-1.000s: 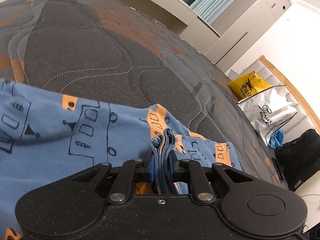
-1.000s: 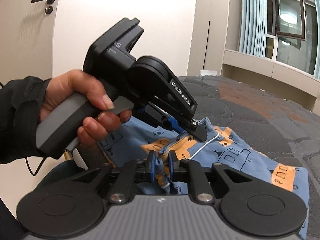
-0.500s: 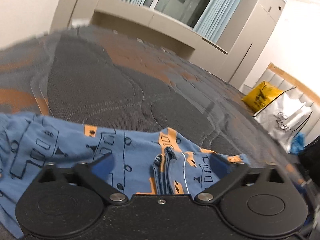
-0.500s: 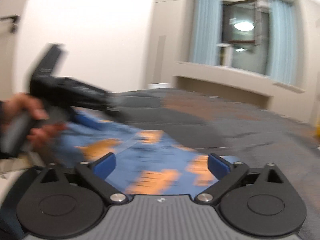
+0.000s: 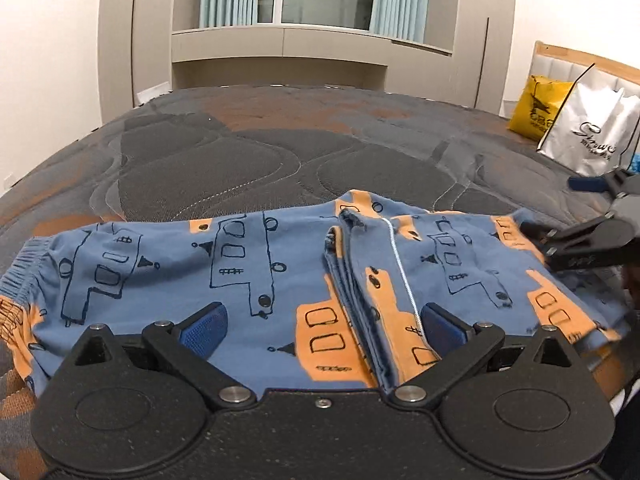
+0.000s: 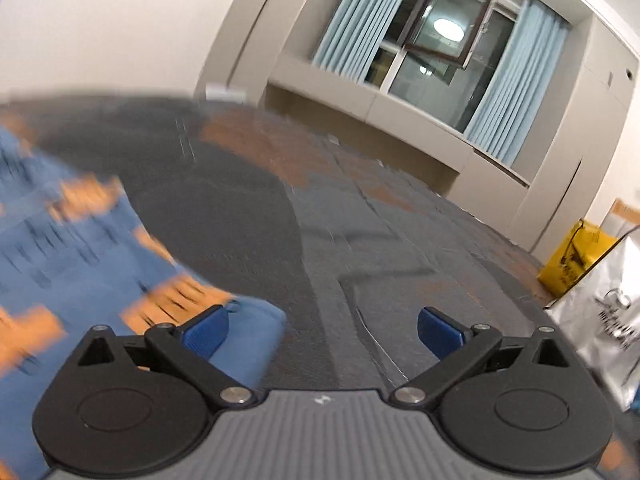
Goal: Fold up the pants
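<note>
Pants (image 5: 256, 280) lie flat on the quilted bed cover (image 5: 248, 160), folded over with stacked edges running down the middle beside a white drawstring (image 5: 400, 264). Left gripper (image 5: 320, 328) hovers above that stack, jaws spread wide and holding nothing; right gripper (image 6: 322, 330), likewise wide and empty, sits off the pants' right edge over bare cover. Thin, limp knit; likely to sag and slip, so best pinched through all layers at the edge.

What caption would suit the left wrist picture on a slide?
Open left gripper hovers over folded blue pants on a bed, right gripper alongside.
</note>
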A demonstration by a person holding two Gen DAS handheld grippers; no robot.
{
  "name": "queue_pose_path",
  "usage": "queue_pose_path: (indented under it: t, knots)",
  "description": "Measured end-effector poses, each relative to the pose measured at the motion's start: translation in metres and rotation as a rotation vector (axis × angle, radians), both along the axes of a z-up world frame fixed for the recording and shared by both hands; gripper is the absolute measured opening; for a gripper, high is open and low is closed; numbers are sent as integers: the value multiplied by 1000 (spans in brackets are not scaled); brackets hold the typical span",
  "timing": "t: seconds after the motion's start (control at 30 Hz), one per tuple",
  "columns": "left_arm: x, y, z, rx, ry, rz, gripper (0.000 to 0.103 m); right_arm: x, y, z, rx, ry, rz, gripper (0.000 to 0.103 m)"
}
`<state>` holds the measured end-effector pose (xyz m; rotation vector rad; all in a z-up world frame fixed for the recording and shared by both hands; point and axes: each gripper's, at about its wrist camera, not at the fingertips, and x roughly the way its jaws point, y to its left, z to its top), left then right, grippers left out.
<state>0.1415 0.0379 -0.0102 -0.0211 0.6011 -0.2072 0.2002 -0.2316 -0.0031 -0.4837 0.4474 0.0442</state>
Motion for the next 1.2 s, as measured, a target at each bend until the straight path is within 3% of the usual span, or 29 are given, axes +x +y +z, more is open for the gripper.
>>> queue_pose_path:
  t: [0.23, 0.37, 0.43, 0.57, 0.73, 0.9, 1.03, 1.2]
  knots:
    - [-3, 2, 3, 2, 3, 7, 102, -13, 0, -9, -86, -83, -9, 103]
    - [-15, -2, 6, 23, -19, 13, 102, -65, -1, 2, -7, -155, 44, 103]
    - [-18, -3, 3, 18, -24, 15, 102, -86, 0, -1, 24, -156, 49, 103]
    - [-21, -2, 4, -1, -35, 25, 102, -104, 3, -30, -38, -132, 6, 103]
    - [-34, 15, 15, -104, -41, 36, 102, -114, -1, -16, 19, -156, -41, 103]
    - [-54, 25, 18, -244, -25, 10, 102, -128, 4, -6, 109, -206, 16, 103]
    - [-58, 18, 15, -327, 22, -33, 102, -132, 9, -9, 146, -193, 46, 103]
    - [-52, 2, 9, -323, 92, -14, 79, -139, 13, -9, 173, -184, 73, 103]
